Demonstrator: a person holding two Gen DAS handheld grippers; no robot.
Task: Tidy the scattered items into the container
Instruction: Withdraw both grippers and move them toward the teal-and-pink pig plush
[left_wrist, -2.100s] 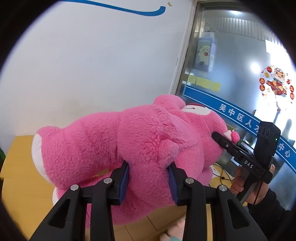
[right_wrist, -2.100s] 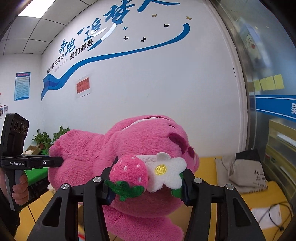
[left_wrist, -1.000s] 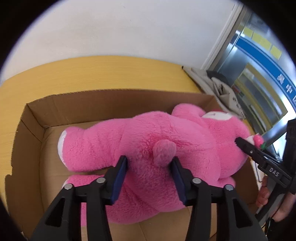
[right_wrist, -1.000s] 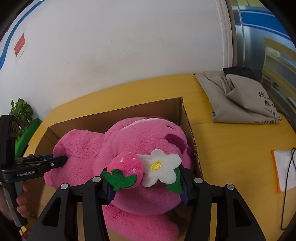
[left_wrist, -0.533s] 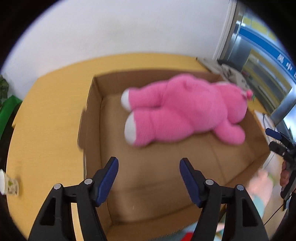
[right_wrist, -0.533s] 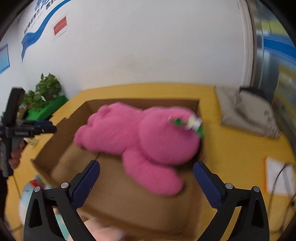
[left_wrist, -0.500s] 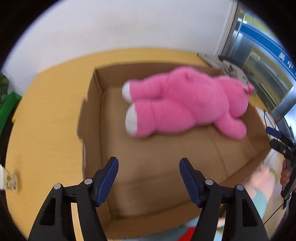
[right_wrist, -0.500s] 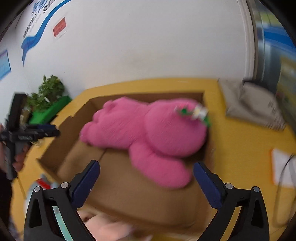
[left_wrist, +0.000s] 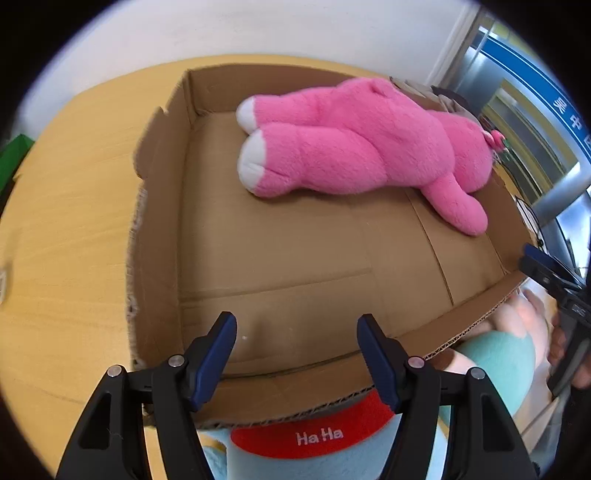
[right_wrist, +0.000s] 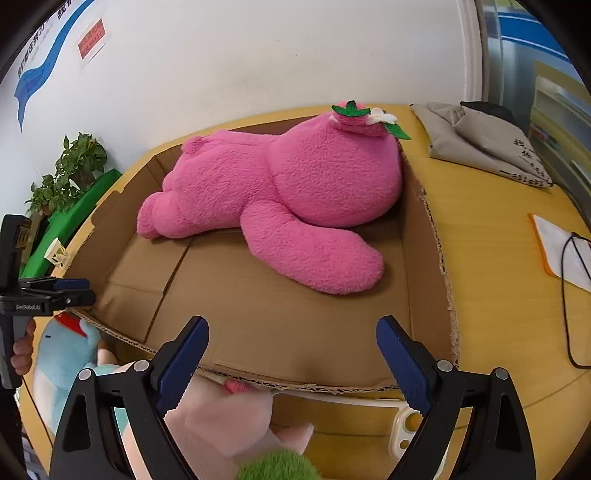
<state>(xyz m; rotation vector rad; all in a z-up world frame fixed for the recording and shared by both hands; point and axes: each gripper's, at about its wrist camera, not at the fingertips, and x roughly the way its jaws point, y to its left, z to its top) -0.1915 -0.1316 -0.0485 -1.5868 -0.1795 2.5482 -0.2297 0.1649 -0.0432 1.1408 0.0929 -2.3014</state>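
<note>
Across the yellow counter (right_wrist: 491, 258) spreads the cardboard box (left_wrist: 295, 258), and inside it, along the far wall, lies the pink plush bear (left_wrist: 354, 147), its long axis running left to right, white-soled feet to the left, strawberry-topped head against the right wall. The near half of the box floor is bare. Outside the near wall, low and close under both tools, sit the items not yet tidied: a light-blue plush with a red "HaHa" patch (left_wrist: 321, 439) directly below the left tool (left_wrist: 297, 354), and a pale pink plush (right_wrist: 221, 417) with something green and fuzzy (right_wrist: 277, 469) beside it, under the right tool (right_wrist: 291, 358). A small white object (right_wrist: 404, 432) rests on the counter by the near right corner. By my judgement the blue plush is the left tool's nearer pick and the pink one the right's, each lying downward and toward the person. Both tools hang released, jaws spread wide, the right wider, gripping and touching nothing.
</note>
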